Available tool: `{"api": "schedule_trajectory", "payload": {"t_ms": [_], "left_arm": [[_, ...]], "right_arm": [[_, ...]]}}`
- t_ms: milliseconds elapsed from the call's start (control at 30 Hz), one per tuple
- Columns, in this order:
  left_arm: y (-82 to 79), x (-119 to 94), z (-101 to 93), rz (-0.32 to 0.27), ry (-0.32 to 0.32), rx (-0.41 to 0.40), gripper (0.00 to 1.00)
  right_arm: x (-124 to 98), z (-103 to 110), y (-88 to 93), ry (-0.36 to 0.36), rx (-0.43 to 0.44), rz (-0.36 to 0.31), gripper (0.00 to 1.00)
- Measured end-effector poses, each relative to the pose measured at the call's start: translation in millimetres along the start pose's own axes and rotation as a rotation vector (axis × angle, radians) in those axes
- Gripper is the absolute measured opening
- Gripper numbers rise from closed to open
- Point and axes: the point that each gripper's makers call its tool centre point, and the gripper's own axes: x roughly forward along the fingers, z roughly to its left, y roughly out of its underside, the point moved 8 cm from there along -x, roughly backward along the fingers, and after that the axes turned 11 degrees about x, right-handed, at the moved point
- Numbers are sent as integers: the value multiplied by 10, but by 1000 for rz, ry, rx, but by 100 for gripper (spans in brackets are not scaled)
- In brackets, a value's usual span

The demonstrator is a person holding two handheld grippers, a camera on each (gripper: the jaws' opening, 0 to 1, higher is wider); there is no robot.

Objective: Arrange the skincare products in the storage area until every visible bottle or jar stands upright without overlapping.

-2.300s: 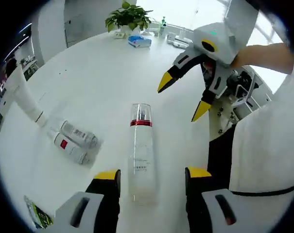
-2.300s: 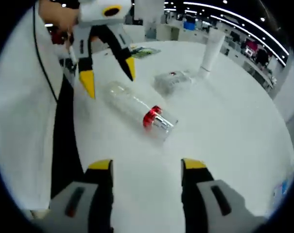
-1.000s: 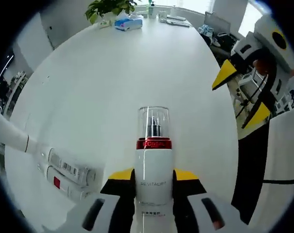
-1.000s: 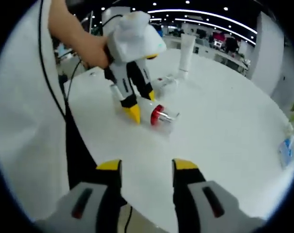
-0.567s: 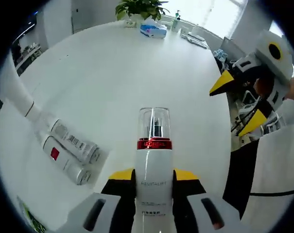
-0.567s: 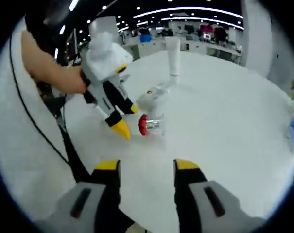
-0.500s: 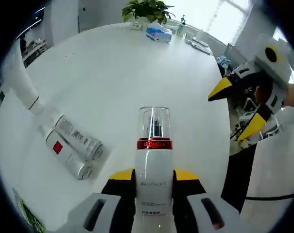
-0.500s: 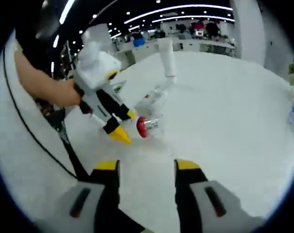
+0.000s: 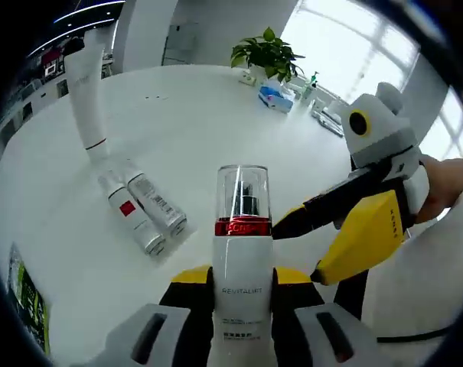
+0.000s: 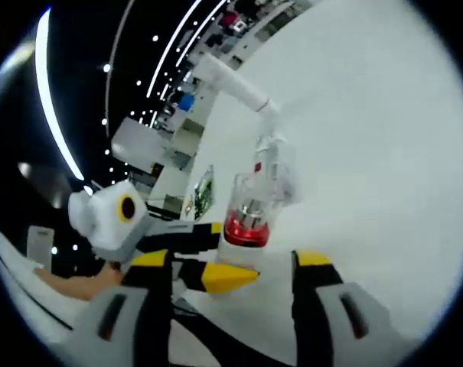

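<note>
A white pump bottle (image 9: 242, 264) with a clear cap and a red band is clamped between the jaws of my left gripper (image 9: 242, 277) and held above the white table (image 9: 193, 130). My right gripper (image 9: 301, 248) comes in from the right, open, with its yellow tips close beside the bottle's red band. In the right gripper view the bottle (image 10: 247, 208) sits ahead between my open right gripper (image 10: 233, 266) jaws, with the left gripper (image 10: 216, 256) on it from the left. Two small bottles (image 9: 143, 214) lie side by side. A tall white tube (image 9: 86, 99) stands upright behind them.
A potted plant (image 9: 265, 50) and a blue pack (image 9: 273, 95) sit at the table's far edge. A green packet (image 9: 23, 298) lies near the front left edge. A person's hand (image 9: 445, 183) holds the right gripper. The tube (image 10: 229, 82) and small bottles (image 10: 273, 164) lie beyond the held bottle.
My left gripper shut on the lying pump bottle and raised it off the table. The right gripper came in close beside the bottle's neck.
</note>
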Motion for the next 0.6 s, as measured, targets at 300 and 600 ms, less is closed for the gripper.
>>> {"api": "schedule_trajectory", "payload": {"t_ms": [300, 600], "left_arm": [[-118, -218, -2, -92, -43, -14, 26], [-236, -467, -7, -146, -107, 40, 26]], "right_arm": [[220, 192, -17, 39, -8, 2, 50], [272, 510, -97, 17, -120, -11, 28]]}}
